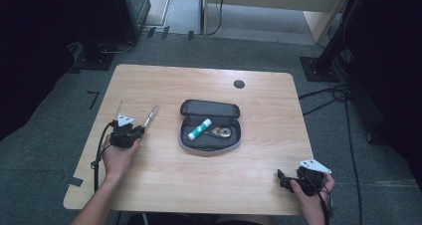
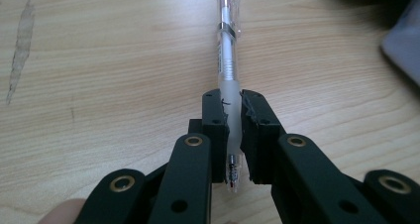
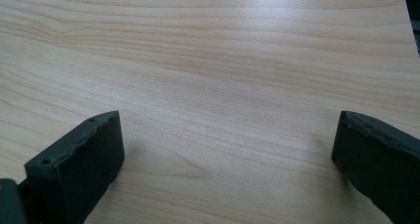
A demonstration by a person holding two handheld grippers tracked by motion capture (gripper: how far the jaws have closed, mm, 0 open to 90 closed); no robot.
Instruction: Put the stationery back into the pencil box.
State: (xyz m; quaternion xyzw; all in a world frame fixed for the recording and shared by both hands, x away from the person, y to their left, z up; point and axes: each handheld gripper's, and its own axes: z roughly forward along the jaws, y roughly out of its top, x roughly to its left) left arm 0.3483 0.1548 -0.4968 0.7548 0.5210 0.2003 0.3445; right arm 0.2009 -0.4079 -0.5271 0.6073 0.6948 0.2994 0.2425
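Note:
An open dark pencil case [image 1: 210, 127] lies at the middle of the wooden table [image 1: 199, 180], holding a white and green glue stick [image 1: 199, 129] and a small metal item [image 1: 221, 132]. At the table's left, my left gripper [image 1: 130, 133] is shut on a clear pen [image 1: 150, 117]. In the left gripper view the pen [image 2: 229, 60] runs forward from between the jaws, its tip toward the camera, and my left gripper [image 2: 234, 130] clamps its frosted grip. My right gripper [image 1: 283, 179] rests at the table's front right corner. Seen in the right gripper view, my right gripper [image 3: 228, 144] is open over bare wood.
A round black cable hole [image 1: 239, 84] sits near the table's far edge. Dark stands [image 1: 318, 65] and cables [image 1: 328, 98] surround the table on the grey carpet. A corner of the case [image 2: 403, 40] appears at the right of the left gripper view.

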